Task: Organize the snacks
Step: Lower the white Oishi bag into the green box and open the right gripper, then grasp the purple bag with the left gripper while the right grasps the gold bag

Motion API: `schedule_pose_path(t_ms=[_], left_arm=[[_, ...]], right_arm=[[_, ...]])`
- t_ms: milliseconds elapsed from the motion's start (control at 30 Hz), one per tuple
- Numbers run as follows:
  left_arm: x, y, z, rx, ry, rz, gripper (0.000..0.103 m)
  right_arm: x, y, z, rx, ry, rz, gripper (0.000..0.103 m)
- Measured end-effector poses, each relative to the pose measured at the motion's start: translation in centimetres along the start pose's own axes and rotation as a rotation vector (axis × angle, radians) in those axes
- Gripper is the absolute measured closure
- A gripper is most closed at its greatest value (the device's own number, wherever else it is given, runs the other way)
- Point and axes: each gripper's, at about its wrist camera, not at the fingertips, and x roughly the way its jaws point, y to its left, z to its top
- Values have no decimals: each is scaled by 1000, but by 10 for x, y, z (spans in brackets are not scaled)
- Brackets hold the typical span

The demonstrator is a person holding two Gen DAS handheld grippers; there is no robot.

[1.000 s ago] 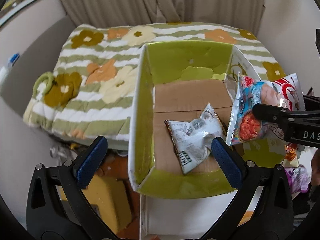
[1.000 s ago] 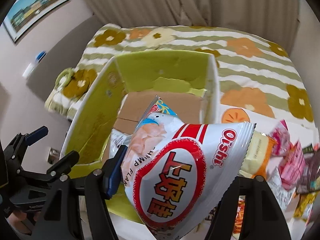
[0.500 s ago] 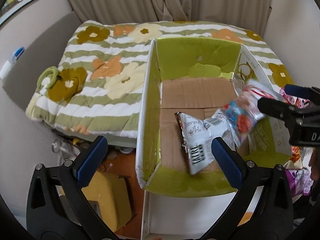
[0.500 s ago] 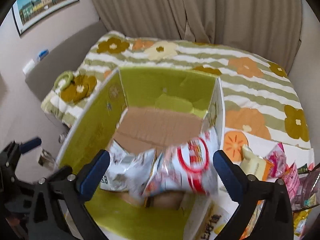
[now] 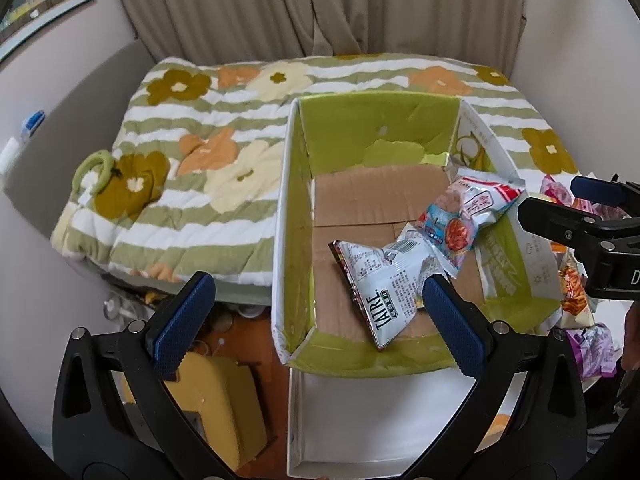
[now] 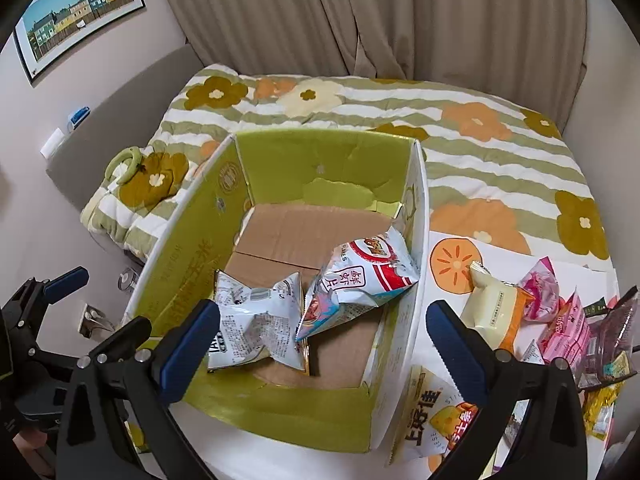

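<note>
Now that the right gripper point(image 6: 322, 332) has let go and gapes empty, the shrimp-chip bag point(image 6: 360, 276) lies inside the box point(image 6: 280, 416), against its right wall; the left gripper point(image 5: 316, 316) gapes empty too; more snacks point(image 6: 560, 320) wait right of the box.

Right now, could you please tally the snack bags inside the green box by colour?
Silver-white bag: 1
Red, white and blue shrimp-chip bag: 1
Total inside the green box: 2
</note>
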Motion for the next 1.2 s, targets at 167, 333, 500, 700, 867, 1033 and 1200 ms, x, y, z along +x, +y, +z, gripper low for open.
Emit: schedule_pose_path(t_ms=[167, 333, 500, 700, 867, 1033, 1200], left_arm=[[-11, 0, 4, 22, -15, -17, 0], [-27, -9, 9, 38, -41, -25, 0], [-45, -30, 12, 43, -76, -50, 0], [-60, -81, 7, 61, -90, -94, 0], [-68, -139, -5, 48, -73, -144, 0], [-72, -203, -26, 48, -29, -182, 0], [-67, -252, -47, 38, 21, -186, 0]], right_arm=[[-16, 3, -3, 7, -30, -27, 0], [-33, -3, -5, 25, -63, -36, 0], [-65, -29, -12, 58, -121, -24, 0], [-105, -85, -33, 97, -162, -86, 0], [-130, -132, -55, 95, -156, -127, 0], [-148, -181, -82, 108, -149, -137, 0], [-155, -224, -112, 111, -132, -141, 0]])
